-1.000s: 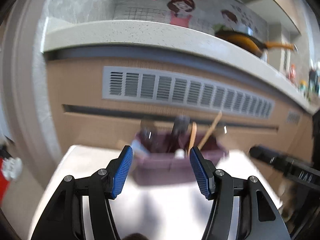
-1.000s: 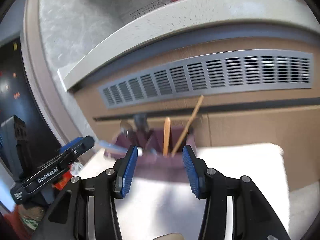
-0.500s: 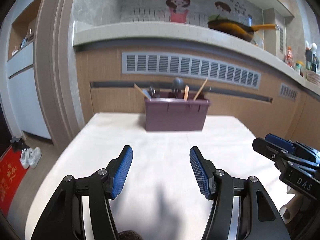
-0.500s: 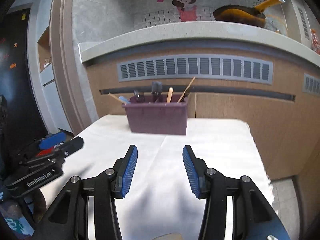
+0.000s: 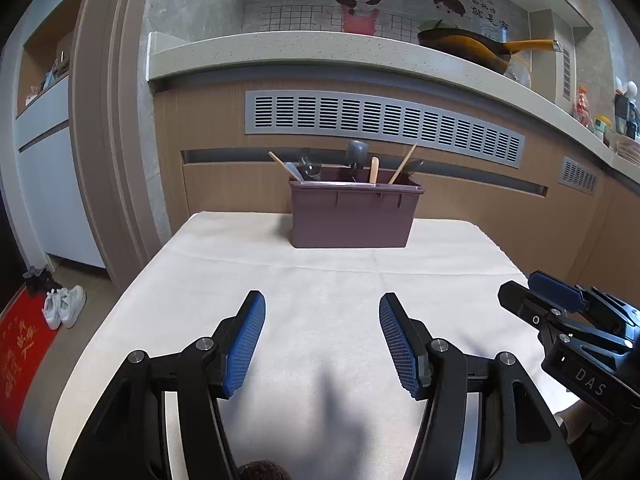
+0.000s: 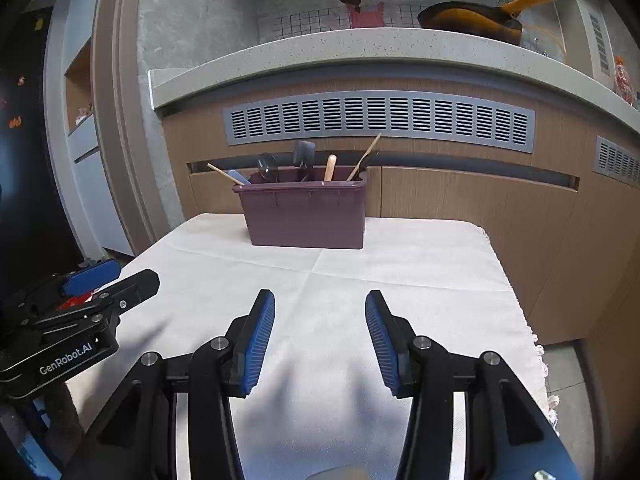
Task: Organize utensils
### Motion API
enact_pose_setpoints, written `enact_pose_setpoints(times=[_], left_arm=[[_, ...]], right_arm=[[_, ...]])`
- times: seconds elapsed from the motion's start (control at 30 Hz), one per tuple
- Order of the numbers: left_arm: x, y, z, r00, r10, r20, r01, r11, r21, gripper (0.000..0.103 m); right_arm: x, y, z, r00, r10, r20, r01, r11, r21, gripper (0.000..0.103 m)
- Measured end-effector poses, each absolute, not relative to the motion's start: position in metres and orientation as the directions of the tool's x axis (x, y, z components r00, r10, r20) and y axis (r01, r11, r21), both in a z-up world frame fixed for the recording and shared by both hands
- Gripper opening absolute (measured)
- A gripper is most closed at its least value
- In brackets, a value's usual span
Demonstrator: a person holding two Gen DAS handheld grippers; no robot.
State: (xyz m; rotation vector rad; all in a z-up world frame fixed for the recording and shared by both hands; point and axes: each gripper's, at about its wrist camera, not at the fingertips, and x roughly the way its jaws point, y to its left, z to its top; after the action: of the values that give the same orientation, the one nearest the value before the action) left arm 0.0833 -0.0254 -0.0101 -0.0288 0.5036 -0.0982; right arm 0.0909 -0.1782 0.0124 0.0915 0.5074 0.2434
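The left gripper (image 5: 322, 340) hung over the near part of the cloth (image 5: 320, 280), its blue pads (image 5: 244, 344) spread wide with nothing between them. The right gripper (image 6: 320, 336) sat just beside it — likewise parted, a little less wide, and empty. Each showed at the edge of the other's view.

The bin (image 5: 354, 216) stood upright at the far end of the cloth, close to the wooden cabinet (image 5: 480, 216), well apart from both grippers. The utensils stood inside it: a wooden stick (image 5: 402, 170) leaning right, a short wooden handle (image 5: 374, 170), a dark spatula (image 5: 356, 152), a clear spoon (image 5: 310, 168) and another wooden handle (image 5: 282, 164) leaning left — how the bin was divided inside could not be told.

On the counter (image 5: 320, 52) above sat a pan (image 5: 472, 46) with an orange handle. Shoes (image 5: 64, 306) lay on the floor at left, by a red mat (image 5: 20, 352).
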Motion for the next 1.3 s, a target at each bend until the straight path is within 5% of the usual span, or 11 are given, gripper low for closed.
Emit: enact_pose_setpoints(times=[1.3], left_arm=[[0.0846, -0.0246, -0.0145, 0.846, -0.107, -0.523, 0.09, 0.994, -0.059, 0.06]], right_arm=[[0.0899, -0.1816, 0.0098, 0.842, 0.25, -0.478, -0.201, 0.968, 0.151, 0.045]])
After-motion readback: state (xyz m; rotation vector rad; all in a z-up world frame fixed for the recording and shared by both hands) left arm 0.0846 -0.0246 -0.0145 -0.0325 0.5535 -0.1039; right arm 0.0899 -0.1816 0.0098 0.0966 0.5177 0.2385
